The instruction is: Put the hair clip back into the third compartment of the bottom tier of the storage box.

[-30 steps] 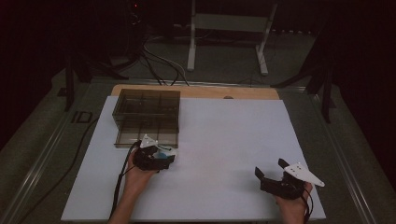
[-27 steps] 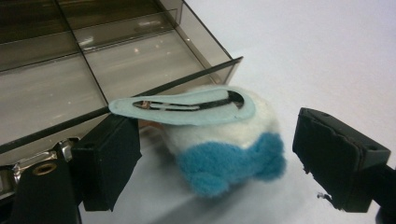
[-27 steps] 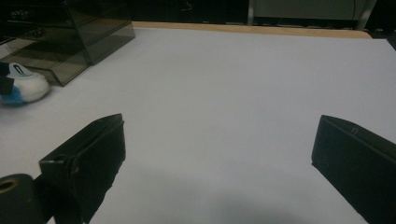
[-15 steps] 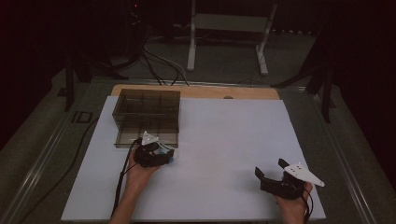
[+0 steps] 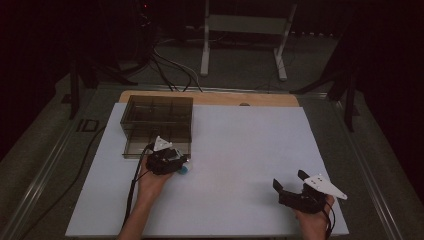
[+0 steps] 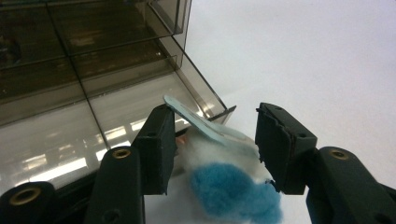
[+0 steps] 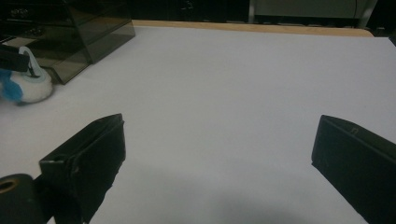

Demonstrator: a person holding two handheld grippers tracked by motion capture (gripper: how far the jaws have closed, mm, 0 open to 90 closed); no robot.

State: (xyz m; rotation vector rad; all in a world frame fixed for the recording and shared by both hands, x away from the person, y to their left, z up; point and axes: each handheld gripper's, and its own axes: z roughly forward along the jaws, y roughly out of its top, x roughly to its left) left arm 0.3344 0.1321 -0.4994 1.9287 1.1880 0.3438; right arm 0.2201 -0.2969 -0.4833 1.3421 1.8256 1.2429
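Note:
A small fluffy toy, white with a blue patch (image 6: 224,182) and a pale tag, lies on the white sheet at the front right corner of a smoked clear compartment box (image 5: 157,117). My left gripper (image 6: 212,126) has a jaw pressed against each side of the toy; in the high view the left gripper (image 5: 176,162) sits just in front of the box, with the toy's blue patch (image 5: 184,170) beside it. My right gripper (image 5: 290,181) rests open near the sheet's front right. The right gripper view shows its jaws (image 7: 219,126) wide apart over bare sheet, with the toy (image 7: 32,86) far left.
The box (image 6: 93,56) has several dark compartments and a lower tray that sticks out toward me. A white sheet (image 5: 250,150) covers the table, with a wooden strip (image 5: 215,97) along its far edge. Cables and a metal stand lie beyond the table.
My left gripper has shifted slightly forward toward the box's front corner, the toy staying between its jaws. The right gripper has stayed in place.

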